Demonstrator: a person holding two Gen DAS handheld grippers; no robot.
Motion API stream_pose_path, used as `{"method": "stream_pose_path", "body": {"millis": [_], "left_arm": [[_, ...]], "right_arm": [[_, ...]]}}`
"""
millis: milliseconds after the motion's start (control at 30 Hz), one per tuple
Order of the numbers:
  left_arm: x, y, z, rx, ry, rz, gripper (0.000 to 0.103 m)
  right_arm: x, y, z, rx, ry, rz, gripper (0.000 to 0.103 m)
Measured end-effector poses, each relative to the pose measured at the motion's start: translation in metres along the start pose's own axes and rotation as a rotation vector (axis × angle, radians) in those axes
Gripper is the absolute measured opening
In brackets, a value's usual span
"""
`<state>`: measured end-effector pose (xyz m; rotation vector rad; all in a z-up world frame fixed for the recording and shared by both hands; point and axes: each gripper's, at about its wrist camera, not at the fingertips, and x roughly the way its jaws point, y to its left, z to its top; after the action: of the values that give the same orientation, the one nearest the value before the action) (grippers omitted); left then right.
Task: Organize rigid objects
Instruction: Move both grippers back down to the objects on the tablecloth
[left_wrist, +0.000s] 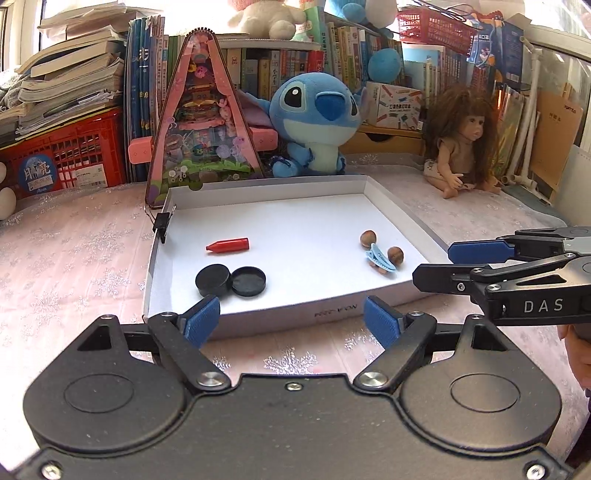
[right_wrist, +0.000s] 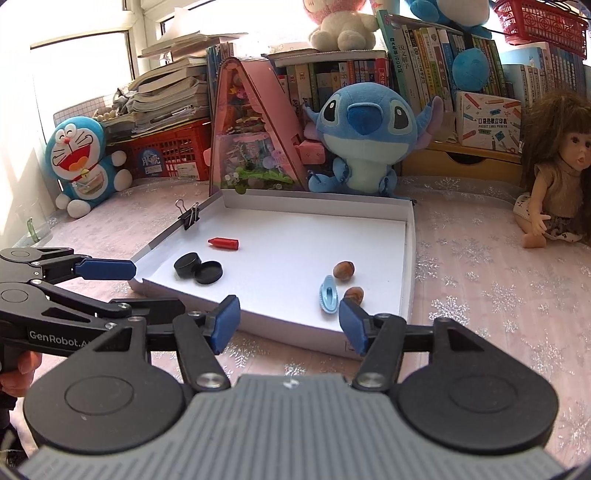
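doll (right_wrist: 554, 162) cut by rt edge, box logo (left_wrist: 334, 314) unreadable

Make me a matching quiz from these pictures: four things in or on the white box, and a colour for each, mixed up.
Things:
1. cap
2. hair clip
3. binder clip
4. nuts

Colours:
A. brown
B. black
C. red
D. light blue

Pairs: 1-C, 2-D, 3-B, 4-A
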<state>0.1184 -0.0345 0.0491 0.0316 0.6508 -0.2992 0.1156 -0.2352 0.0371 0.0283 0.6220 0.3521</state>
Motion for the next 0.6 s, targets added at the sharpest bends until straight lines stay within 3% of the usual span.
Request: {"method": "stream_pose_path", "body": {"millis": [600], "left_arm": [[-0.058, -0.016, -0.069, -0.028, -0.068, 0.024, 0.084]], "right_arm": [[-0.045, 0.031, -0.068, -0.017, -0.052, 0.041, 0.078]]}}
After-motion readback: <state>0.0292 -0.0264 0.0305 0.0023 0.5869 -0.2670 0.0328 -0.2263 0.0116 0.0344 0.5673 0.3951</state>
